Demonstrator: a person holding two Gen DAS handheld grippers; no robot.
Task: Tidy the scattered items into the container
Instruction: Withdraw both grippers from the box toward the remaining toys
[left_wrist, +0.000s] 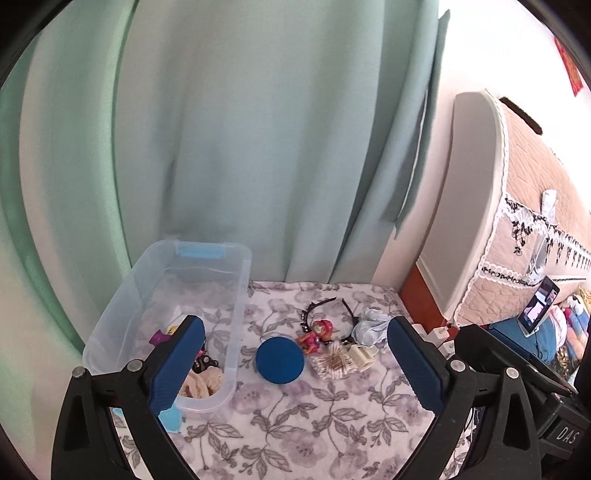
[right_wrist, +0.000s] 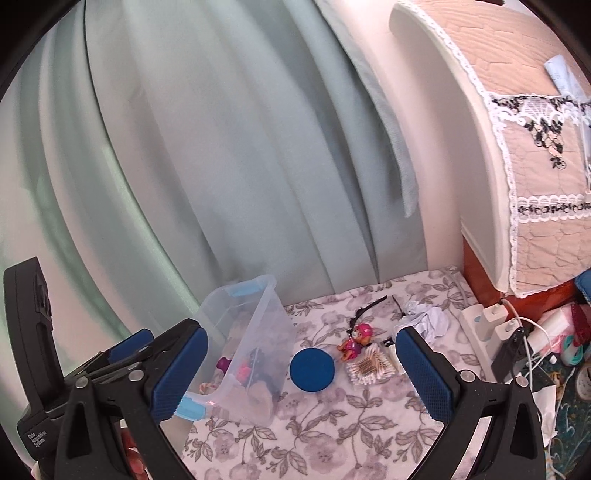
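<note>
Clear plastic container (left_wrist: 236, 295), blue latches, lidless, upright on floral cloth; small items already inside. Right of container: round blue disc (left_wrist: 280, 360) nearest, then pink toy figure (left_wrist: 314, 334), cotton-swab packet (left_wrist: 334, 363), black headband (left_wrist: 325, 306), crumpled pale cloth (left_wrist: 371, 325) farthest.

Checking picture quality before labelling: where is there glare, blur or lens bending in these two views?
Left wrist view: the wall at upper right is blown out white, the curtain is soft, and the edges bow and go dark. Right wrist view: the same fisheye bowing, the curtain is slightly blurred, and the blue disc is fairly sharp.
</note>
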